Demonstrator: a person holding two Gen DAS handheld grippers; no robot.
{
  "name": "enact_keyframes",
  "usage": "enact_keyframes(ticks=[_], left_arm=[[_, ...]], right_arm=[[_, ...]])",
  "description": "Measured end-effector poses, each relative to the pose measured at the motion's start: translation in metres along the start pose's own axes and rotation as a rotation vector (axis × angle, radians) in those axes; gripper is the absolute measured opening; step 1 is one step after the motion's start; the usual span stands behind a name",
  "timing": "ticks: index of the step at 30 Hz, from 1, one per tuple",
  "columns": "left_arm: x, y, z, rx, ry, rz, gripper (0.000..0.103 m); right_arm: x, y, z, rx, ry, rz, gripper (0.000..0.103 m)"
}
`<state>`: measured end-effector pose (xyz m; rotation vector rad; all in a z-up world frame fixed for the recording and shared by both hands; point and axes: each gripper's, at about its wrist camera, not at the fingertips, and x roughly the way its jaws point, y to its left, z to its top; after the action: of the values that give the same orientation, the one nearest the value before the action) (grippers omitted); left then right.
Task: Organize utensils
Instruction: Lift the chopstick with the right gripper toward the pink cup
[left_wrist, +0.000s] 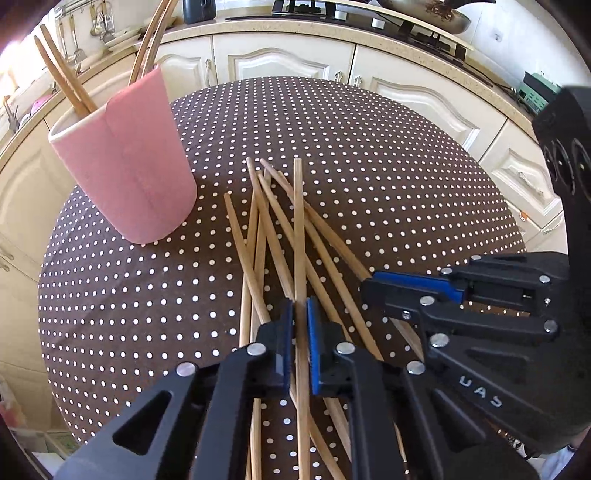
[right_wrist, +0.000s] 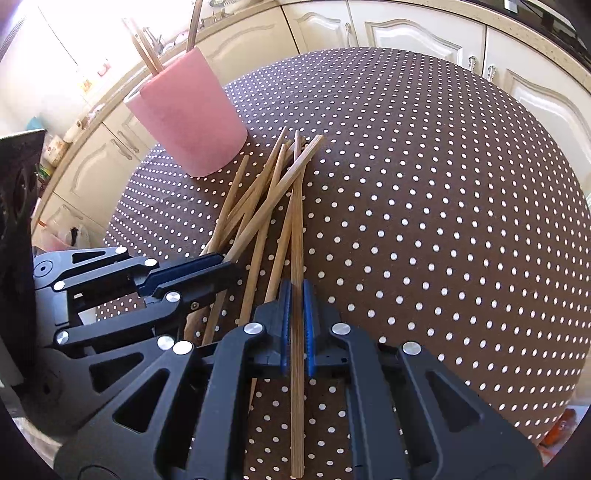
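A pink cup (left_wrist: 129, 170) stands on the dotted table at the left and holds several wooden chopsticks (left_wrist: 62, 74). It also shows in the right wrist view (right_wrist: 192, 114). A loose pile of chopsticks (left_wrist: 273, 229) lies on the cloth beside it, also in the right wrist view (right_wrist: 258, 199). My left gripper (left_wrist: 300, 325) is shut on one chopstick (left_wrist: 298, 221) of the pile. My right gripper (right_wrist: 294, 317) is shut on another chopstick (right_wrist: 296, 229). Each gripper shows in the other's view, the right one (left_wrist: 373, 284) and the left one (right_wrist: 225, 266), close together over the pile.
The round table (left_wrist: 369, 166) has a brown cloth with white dots (right_wrist: 443, 184). Cream kitchen cabinets (left_wrist: 280, 59) and a counter stand behind it. Hanging utensils (left_wrist: 96, 22) are on the far wall at the left.
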<state>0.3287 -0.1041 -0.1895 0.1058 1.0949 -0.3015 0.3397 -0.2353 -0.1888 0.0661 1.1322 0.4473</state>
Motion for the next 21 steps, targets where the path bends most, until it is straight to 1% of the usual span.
enact_keyframes(ticks=[6, 9, 11, 14, 17, 21], left_arm=[[-0.004, 0.004, -0.002, -0.012, -0.021, -0.012, 0.006], [-0.011, 0.008, -0.005, -0.026, -0.041, -0.038, 0.006], [-0.017, 0.008, -0.007, -0.023, -0.062, -0.044, 0.006], [-0.030, 0.008, -0.011, -0.023, -0.102, -0.063, 0.006], [-0.050, 0.009, -0.018, -0.028, -0.165, -0.102, 0.006], [-0.082, 0.009, -0.025, -0.025, -0.270, -0.134, 0.006]], right_arm=[[0.007, 0.014, 0.013, -0.029, 0.067, -0.050, 0.008], [0.008, 0.017, 0.015, -0.042, 0.068, -0.059, 0.007], [0.005, 0.019, 0.014, -0.042, 0.043, -0.059, 0.007], [-0.006, 0.022, 0.012, -0.022, -0.011, -0.028, 0.007], [-0.023, 0.025, 0.011, -0.013, -0.069, -0.006, 0.007], [-0.048, 0.030, 0.012, 0.002, -0.160, 0.034, 0.007]])
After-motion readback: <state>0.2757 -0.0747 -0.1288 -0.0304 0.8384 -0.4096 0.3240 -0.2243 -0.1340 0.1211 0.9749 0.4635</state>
